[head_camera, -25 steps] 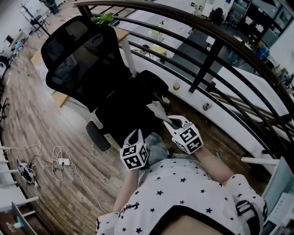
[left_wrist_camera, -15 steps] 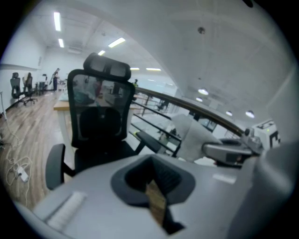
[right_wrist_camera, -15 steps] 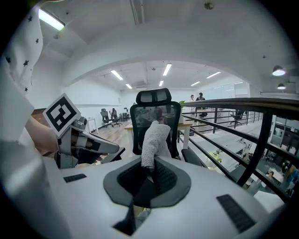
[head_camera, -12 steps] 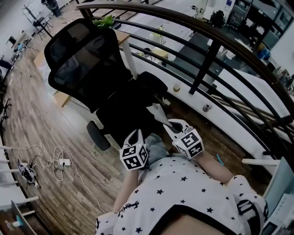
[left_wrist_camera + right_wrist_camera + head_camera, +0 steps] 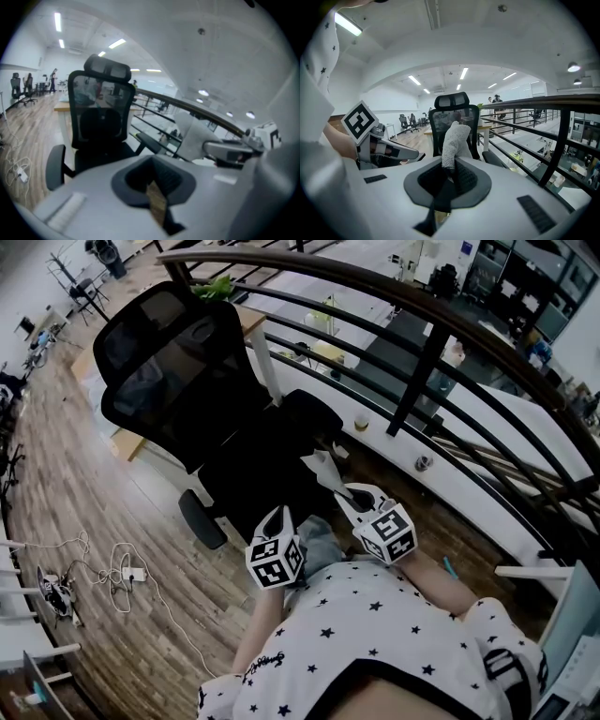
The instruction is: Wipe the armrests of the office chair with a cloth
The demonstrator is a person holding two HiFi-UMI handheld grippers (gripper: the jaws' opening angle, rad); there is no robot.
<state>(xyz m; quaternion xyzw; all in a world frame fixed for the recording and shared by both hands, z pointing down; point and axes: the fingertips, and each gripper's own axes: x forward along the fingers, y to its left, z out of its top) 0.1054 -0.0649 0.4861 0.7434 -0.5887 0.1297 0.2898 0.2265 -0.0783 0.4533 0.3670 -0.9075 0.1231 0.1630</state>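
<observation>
Where a dark curved railing [image 5: 422, 352] edges a wooden floor [image 5: 84, 474], a black mesh-backed office chair [image 5: 187, 381] stands facing a person in a star-print shirt [image 5: 375, 634], who holds a gripper in each hand just short of the seat's front edge. The right gripper [image 5: 345, 491] has its jaws closed on a pale cloth [image 5: 322, 470]. The cloth sticks up and forward from the fingertips over the seat, near the railing-side armrest [image 5: 314, 409] but apart from it. The left gripper [image 5: 279, 514], just beside the right, has its jaws drawn together with nothing between them, and it touches nothing. The right gripper view shows what the head view cannot: the cloth [image 5: 453, 140] pinched at its lower end deep between the jaws, its nubbly top upright before the chair's backrest, with the left gripper [image 5: 412, 154] alongside. The left gripper view in turn shows the floor-side armrest [image 5: 55, 164] and the railing-side armrest [image 5: 150, 140], both clear of the grippers. It also shows the cloth [image 5: 194, 136] as a pale flap ahead of the right gripper [image 5: 208, 147]. A white cable [image 5: 112, 568] lies coiled on the floor, well apart from the chair.
</observation>
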